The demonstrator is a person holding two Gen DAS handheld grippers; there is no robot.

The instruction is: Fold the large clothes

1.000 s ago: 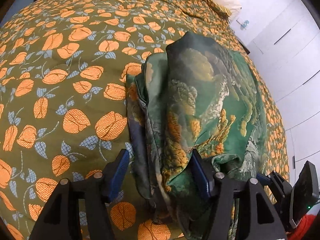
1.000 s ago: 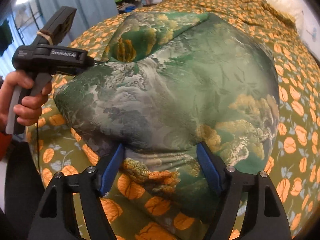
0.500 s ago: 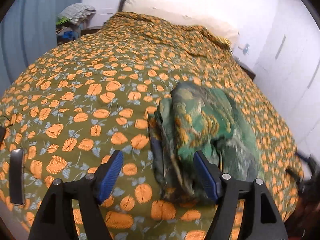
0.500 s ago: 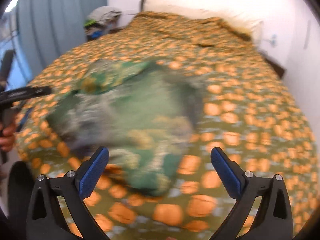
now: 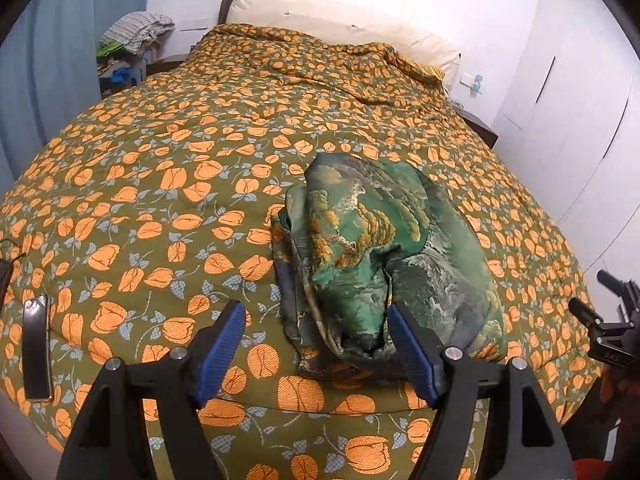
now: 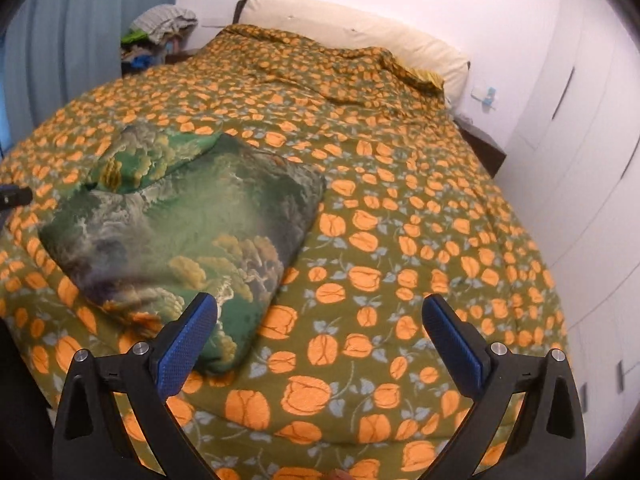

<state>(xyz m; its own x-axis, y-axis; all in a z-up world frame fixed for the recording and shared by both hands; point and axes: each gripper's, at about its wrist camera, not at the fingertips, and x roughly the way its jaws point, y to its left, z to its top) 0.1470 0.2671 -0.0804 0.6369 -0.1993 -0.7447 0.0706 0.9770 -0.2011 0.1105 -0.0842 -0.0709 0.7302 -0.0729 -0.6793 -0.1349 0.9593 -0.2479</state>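
While the left gripper (image 5: 316,350) and right gripper (image 6: 320,336) hang with jaws apart and empty above the floral bedspread (image 5: 160,184), the folded green garment (image 5: 384,256) lies released near the foot, pillows (image 6: 360,28) beyond, both grippers having drawn back since a second ago.

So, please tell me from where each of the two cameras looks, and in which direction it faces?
Left wrist view: sits on the left hand-held gripper, looks along the bed toward the pillow; own open fingers show, folded green garment beyond them.
Right wrist view: sits on the right hand-held gripper, same direction; own wide-open fingers show, garment ahead on the left.
Shared: flowered bedspread, garment, pillow, white wardrobe.
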